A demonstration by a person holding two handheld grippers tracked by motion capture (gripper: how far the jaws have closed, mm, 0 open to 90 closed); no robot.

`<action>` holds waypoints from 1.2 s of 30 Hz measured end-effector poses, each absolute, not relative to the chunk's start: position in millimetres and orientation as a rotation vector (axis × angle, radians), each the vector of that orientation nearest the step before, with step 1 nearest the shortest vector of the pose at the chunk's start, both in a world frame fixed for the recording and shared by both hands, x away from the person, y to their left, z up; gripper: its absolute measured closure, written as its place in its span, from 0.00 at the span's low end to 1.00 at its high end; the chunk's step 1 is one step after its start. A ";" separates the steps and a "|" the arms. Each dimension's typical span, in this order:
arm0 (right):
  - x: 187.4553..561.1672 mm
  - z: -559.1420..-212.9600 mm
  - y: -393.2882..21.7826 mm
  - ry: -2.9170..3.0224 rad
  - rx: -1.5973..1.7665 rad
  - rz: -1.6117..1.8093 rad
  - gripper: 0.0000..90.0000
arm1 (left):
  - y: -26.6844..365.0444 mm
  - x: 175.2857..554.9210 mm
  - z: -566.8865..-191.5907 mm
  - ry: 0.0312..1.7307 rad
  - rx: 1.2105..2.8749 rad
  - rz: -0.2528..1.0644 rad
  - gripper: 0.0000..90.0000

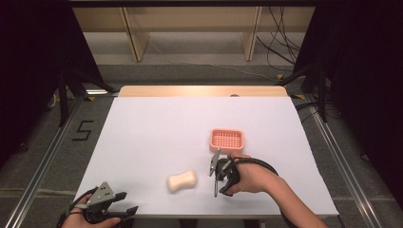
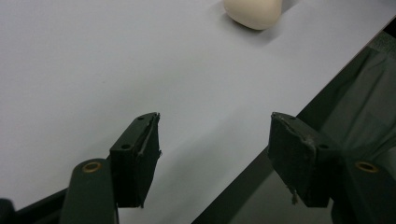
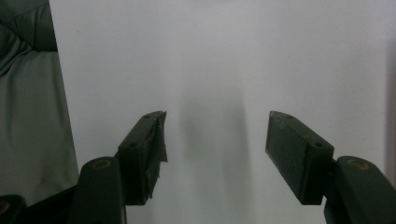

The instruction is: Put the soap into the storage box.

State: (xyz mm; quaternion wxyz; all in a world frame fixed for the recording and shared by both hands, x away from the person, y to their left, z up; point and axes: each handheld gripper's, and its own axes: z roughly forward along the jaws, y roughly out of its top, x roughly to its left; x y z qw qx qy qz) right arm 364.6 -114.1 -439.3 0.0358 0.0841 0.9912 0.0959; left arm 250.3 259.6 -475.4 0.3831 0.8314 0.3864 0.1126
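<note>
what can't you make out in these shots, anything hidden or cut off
- Cream soap bar: the top edge of the left gripper view cuts it off.
- Left gripper: in the high view the bottom edge crops the hand holding it.
- Right gripper: in the high view, turned edge-on; jaw gap unclear there.
- Pink soap dish: the underside of its grid is too small to read.

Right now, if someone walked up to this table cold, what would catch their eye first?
Probably the pink slotted tray, the one bright colour on the white table, right of centre. Next, the cream bone-shaped bar lying alone nearer the front edge. Then the two hand-held grippers: the right gripper just beside the bar with jaws apart, and the left gripper open at the front left corner.
</note>
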 end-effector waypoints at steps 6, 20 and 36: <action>373.5 -441.9 -105.1 3.035 0.084 0.317 0.41 | 260.1 251.0 -475.5 0.972 2.122 0.299 0.37; 379.9 -439.1 -80.3 3.033 0.073 0.322 0.41 | 259.9 251.4 -475.9 0.972 2.121 0.294 0.37; 388.8 -436.3 -54.9 3.020 0.010 0.355 0.39 | 262.5 253.9 -475.6 0.938 2.159 0.319 0.37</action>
